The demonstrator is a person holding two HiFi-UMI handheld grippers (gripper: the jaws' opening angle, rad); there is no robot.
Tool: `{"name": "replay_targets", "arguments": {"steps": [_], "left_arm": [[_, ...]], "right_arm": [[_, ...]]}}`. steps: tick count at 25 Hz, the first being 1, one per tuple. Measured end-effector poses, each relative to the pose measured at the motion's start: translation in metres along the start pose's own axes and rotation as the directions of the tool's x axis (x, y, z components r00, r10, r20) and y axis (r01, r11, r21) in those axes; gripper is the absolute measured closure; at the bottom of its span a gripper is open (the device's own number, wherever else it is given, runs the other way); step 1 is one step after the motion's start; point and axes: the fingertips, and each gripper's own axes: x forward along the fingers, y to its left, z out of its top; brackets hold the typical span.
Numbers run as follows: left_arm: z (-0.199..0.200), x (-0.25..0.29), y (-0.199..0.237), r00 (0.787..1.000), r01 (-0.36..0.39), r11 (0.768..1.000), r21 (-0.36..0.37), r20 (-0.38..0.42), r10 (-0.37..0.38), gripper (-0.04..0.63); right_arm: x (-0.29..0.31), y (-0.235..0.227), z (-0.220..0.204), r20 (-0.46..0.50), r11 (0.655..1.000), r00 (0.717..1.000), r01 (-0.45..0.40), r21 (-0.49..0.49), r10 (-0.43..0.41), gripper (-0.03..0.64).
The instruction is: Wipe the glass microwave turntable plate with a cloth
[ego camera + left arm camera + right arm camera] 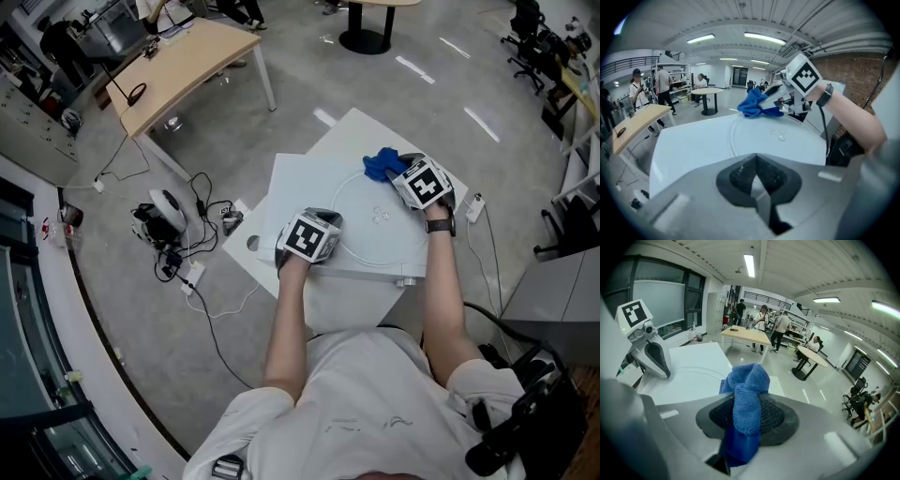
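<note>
The clear glass turntable plate (375, 239) lies flat on a white table (295, 183), with small raised nubs at its centre. My right gripper (405, 180) is at the plate's far rim, shut on a bunched blue cloth (382, 164) that touches the glass there. In the right gripper view the cloth (747, 385) fills the jaws of the right gripper (747, 416) and hangs over them. My left gripper (330, 230) rests at the plate's near-left rim, jaws shut. The left gripper view shows the left gripper (757, 164) with pads together and the plate (778, 140) beyond them.
Cables and small devices (169, 225) lie on the floor left of the table. A wooden desk (183, 61) stands at the back left and a round table (370, 28) farther off. A white power strip (474, 208) sits by the table's right edge. People stand in the background.
</note>
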Motion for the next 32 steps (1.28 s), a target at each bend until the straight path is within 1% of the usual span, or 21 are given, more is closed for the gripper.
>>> {"name": "replay_targets", "arguments": {"steps": [2, 4, 8, 10, 14, 17, 24, 26, 32], "left_arm": [[0.002, -0.001, 0.000, 1.000, 0.001, 1.000, 0.009, 0.011, -0.001, 0.595], [0.003, 0.000, 0.000, 1.000, -0.003, 1.000, 0.016, 0.018, 0.002, 0.595], [0.000, -0.001, 0.004, 1.000, -0.020, 1.000, 0.005, 0.006, 0.020, 0.595], [0.000, 0.000, 0.003, 1.000, -0.013, 1.000, 0.008, 0.010, 0.013, 0.595], [0.004, -0.004, 0.002, 1.000, -0.025, 1.000, 0.010, 0.005, 0.025, 0.595], [0.005, -0.008, 0.004, 0.999, -0.042, 0.999, 0.006, 0.001, 0.042, 0.595], [0.002, -0.006, 0.008, 0.999, -0.040, 0.999, -0.004, 0.000, 0.040, 0.595], [0.001, -0.007, 0.010, 0.999, -0.047, 0.999, -0.014, -0.006, 0.047, 0.595], [0.003, -0.008, 0.008, 0.999, -0.040, 0.999, -0.021, -0.005, 0.039, 0.595]], "right_arm": [[-0.008, -0.012, -0.017, -0.018, 1.000, 1.000, 0.025, 0.005, -0.025, 0.491], [-0.017, -0.019, -0.033, -0.029, 1.000, 0.999, 0.028, 0.014, -0.027, 0.491], [-0.040, -0.013, -0.061, -0.028, 0.999, 1.000, -0.008, 0.054, 0.010, 0.491], [-0.051, -0.008, -0.074, -0.030, 0.997, 0.999, -0.019, 0.068, 0.021, 0.491], [-0.074, 0.005, -0.092, -0.041, 0.997, 0.998, -0.049, 0.066, 0.052, 0.491], [-0.088, 0.024, -0.101, -0.048, 0.994, 0.995, -0.089, 0.057, 0.092, 0.491], [-0.108, 0.074, -0.111, -0.056, 0.982, 0.981, -0.187, 0.010, 0.187, 0.491], [-0.111, 0.086, -0.111, -0.050, 0.977, 0.976, -0.211, -0.006, 0.211, 0.491], [-0.115, 0.122, -0.103, -0.022, 0.960, 0.962, -0.271, -0.062, 0.270, 0.491]]}}
